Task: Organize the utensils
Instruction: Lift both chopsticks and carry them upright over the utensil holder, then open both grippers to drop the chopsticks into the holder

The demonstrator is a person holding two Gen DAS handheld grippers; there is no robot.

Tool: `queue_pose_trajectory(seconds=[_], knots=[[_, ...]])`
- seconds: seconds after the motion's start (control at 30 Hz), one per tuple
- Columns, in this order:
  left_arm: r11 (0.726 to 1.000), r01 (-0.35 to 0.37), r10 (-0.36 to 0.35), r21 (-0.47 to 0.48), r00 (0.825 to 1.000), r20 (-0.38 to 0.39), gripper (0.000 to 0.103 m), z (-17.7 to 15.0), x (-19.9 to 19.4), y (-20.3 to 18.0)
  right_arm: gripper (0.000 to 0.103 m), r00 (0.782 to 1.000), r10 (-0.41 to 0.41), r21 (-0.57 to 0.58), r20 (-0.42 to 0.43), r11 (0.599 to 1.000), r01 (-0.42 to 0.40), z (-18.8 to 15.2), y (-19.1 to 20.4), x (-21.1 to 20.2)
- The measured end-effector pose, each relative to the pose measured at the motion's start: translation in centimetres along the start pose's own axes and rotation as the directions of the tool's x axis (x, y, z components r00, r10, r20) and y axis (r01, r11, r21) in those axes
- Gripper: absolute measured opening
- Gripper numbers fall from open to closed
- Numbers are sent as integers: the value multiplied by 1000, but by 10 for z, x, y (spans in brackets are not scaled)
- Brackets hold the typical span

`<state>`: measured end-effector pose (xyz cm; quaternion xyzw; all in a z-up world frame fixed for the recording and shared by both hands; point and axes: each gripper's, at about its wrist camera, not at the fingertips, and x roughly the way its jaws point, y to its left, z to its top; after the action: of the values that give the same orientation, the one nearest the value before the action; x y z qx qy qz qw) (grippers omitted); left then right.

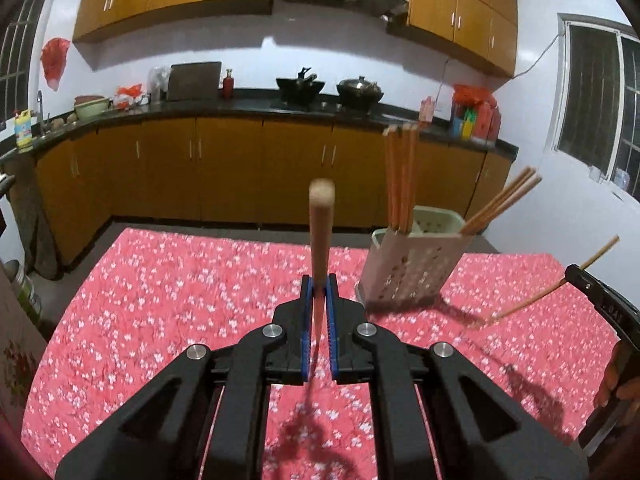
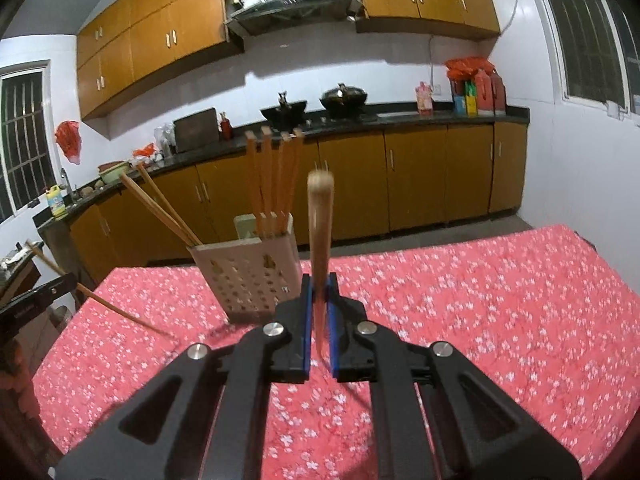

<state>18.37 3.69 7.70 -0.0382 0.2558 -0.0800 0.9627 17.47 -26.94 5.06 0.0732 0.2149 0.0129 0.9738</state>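
Note:
My left gripper point(image 1: 319, 280) is shut on a wooden chopstick point(image 1: 320, 232) that points up and away, above the red floral tablecloth point(image 1: 160, 300). A beige perforated utensil holder point(image 1: 412, 268) stands to its right with several chopsticks point(image 1: 400, 176) in it. My right gripper point(image 2: 319, 280) is likewise shut on a chopstick point(image 2: 320, 220), with the holder point(image 2: 248, 276) just ahead to its left. Each gripper shows at the edge of the other view: the right gripper point(image 1: 580, 278) with its tilted chopstick point(image 1: 532, 300), and the left gripper point(image 2: 56, 286) with its chopstick point(image 2: 120, 310).
The table's far edge point(image 1: 240, 236) drops to the floor before a run of brown cabinets point(image 1: 224, 168). A dark counter point(image 1: 248, 106) carries woks, bottles and bags. A hand point(image 1: 616, 376) shows at the right rim. Windows are on both side walls.

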Motion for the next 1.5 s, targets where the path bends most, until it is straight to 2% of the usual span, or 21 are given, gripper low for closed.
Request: queue_pose_trajectory(seconds=[0.23, 0.4, 0.6, 0.7, 0.8, 1.07, 1.33, 1.4, 1.43, 1.47, 1.5], knots=[[999, 46, -47, 20, 997, 64, 7, 30, -13, -17, 8, 992, 94, -36, 89, 995, -91, 44, 18, -24], [995, 91, -94, 27, 988, 121, 7, 54, -17, -34, 8, 971, 149, -88, 189, 987, -134, 79, 38, -40], [988, 153, -153, 16, 963, 222, 7, 91, -23, -53, 8, 940, 167, -111, 296, 984, -139, 113, 54, -41], [988, 155, -153, 11, 952, 266, 7, 105, -20, -58, 8, 932, 159, -102, 325, 986, -133, 123, 57, -32], [990, 140, -135, 5, 947, 290, 7, 112, -11, -61, 8, 936, 147, -85, 320, 988, -126, 129, 57, -12], [993, 113, -106, -15, 965, 242, 7, 103, 33, -63, 8, 967, 112, -98, 228, 991, -92, 116, 60, 44], [991, 133, -127, -20, 974, 190, 8, 95, 51, -66, 11, 976, 127, -70, 175, 991, -117, 108, 57, 60], [989, 146, -139, -21, 970, 199, 11, 95, 46, -65, 18, 973, 134, -62, 189, 990, -125, 109, 55, 52], [988, 149, -141, -25, 968, 206, 21, 96, 42, -64, 22, 971, 136, -56, 198, 990, -127, 109, 53, 47], [988, 150, -141, -29, 966, 216, 36, 97, 38, -62, 24, 969, 138, -49, 207, 990, -130, 110, 51, 42], [988, 153, -142, -33, 962, 231, 42, 97, 33, -61, 24, 967, 138, -44, 215, 990, -132, 111, 50, 37]])
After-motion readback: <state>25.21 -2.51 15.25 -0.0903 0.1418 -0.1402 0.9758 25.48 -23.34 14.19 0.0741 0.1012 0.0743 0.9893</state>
